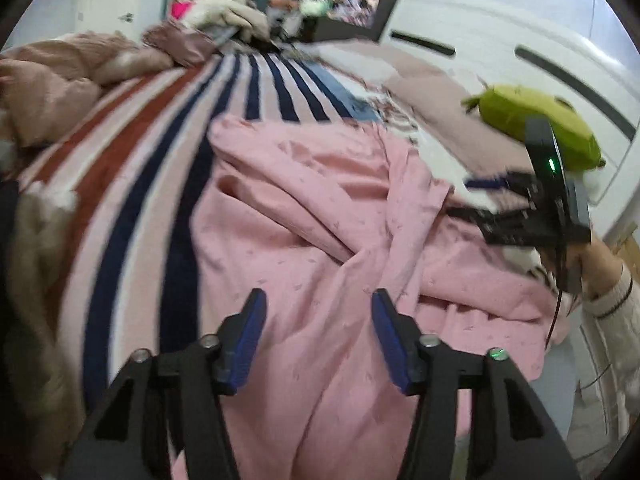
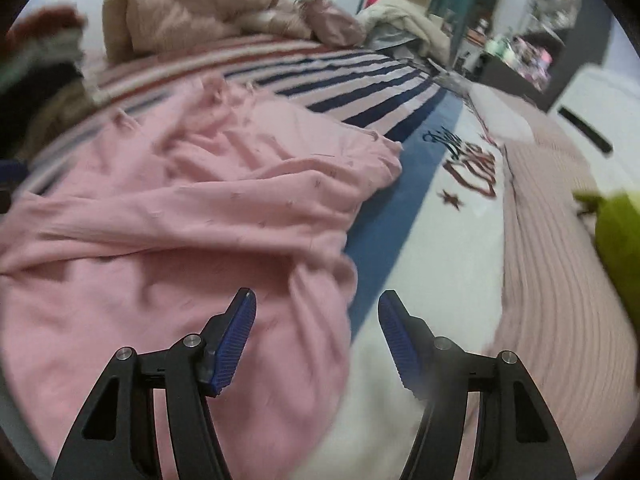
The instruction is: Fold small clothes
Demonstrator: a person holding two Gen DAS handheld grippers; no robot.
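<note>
Striped bedspread (image 1: pixel 132 184) under crumpled pink garment (image 1: pixel 304 216); white cabinet (image 1: pixel 520 52) nr.

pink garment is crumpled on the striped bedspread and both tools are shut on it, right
Not quite. The pink garment is crumpled on the striped bedspread, but both wrist views show the left tool and right tool open, holding nothing.

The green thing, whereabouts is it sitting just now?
The green thing lies at the right of the left wrist view, on the bed by the white furniture, beyond the pink garment and behind the right gripper.
</note>
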